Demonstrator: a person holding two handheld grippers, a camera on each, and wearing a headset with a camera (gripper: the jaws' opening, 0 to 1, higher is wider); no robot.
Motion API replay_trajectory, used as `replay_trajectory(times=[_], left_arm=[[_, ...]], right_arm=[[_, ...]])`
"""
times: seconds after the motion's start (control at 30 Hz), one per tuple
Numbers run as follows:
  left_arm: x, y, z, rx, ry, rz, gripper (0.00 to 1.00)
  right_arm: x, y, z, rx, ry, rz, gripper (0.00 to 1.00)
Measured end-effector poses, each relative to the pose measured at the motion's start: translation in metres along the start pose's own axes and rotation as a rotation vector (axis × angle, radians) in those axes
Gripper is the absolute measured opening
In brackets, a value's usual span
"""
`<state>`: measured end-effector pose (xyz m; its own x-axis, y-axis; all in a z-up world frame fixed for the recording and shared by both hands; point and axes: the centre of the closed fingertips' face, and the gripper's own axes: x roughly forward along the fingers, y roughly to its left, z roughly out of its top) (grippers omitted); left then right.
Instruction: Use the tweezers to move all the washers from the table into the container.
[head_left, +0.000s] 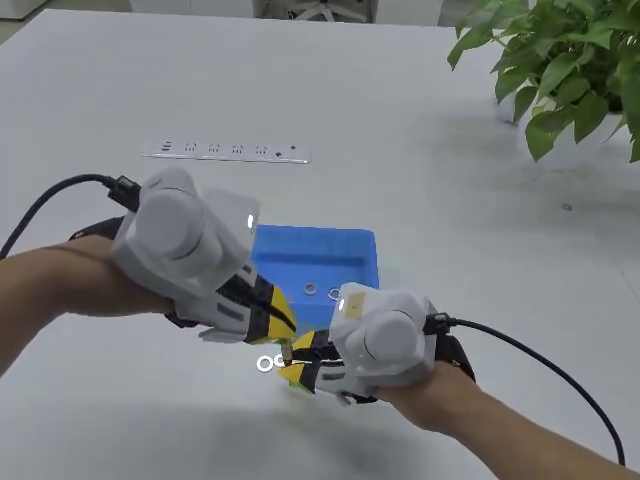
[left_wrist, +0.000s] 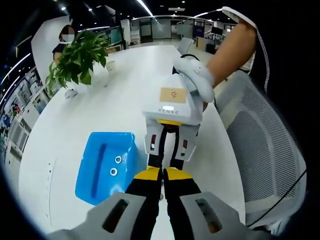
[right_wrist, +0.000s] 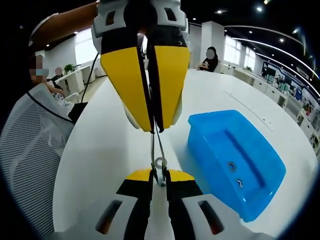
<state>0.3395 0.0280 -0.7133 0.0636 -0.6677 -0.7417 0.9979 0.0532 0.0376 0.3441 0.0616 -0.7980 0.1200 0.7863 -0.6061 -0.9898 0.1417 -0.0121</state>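
Note:
My two grippers meet tip to tip in front of the blue container (head_left: 318, 262). The left gripper (head_left: 280, 318) is shut on thin metal tweezers (right_wrist: 156, 147). In the right gripper view its yellow jaws come down from the top. The tweezers run from them into the right gripper (right_wrist: 160, 176), whose jaws are shut around the tweezers' other end. A washer (right_wrist: 160, 162) sits at the tweezers just above the right jaws; I cannot tell whether it is gripped or lies on the table. Two washers (head_left: 266, 363) lie on the table by the jaws. Two more washers (left_wrist: 115, 165) lie inside the container (left_wrist: 102, 165).
A white power strip (head_left: 226, 151) lies behind the container. A potted plant (head_left: 565, 70) stands at the far right. Black cables trail from both grippers. A mesh chair (left_wrist: 270, 145) stands at the table's near edge. People sit at desks in the background.

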Motion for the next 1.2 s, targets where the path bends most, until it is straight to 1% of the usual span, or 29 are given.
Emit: replay_trajectory(times=[0.2,0.37,0.77,1.2], left_arm=[[-0.0001,0.0044,0.0006,-0.008,-0.002,0.01,0.06],[0.0007,0.0033,0.0022,-0.008,-0.003,0.006,0.06],[0.0012,0.0027,0.0045,-0.005,-0.003,0.008,0.06],[-0.0018,0.0016,0.0067,-0.002,-0.009,0.008,0.06]], right_arm=[[-0.0003,-0.0001,-0.0008,-0.001,0.006,-0.003,0.11],[-0.0014,0.0003,-0.0013,-0.007,0.018,-0.002,0.11],[-0.0028,0.0003,-0.0023,0.009,0.03,-0.004,0.07],[-0.0058,0.001,-0.0002,0.003,0.022,-0.012,0.07]])
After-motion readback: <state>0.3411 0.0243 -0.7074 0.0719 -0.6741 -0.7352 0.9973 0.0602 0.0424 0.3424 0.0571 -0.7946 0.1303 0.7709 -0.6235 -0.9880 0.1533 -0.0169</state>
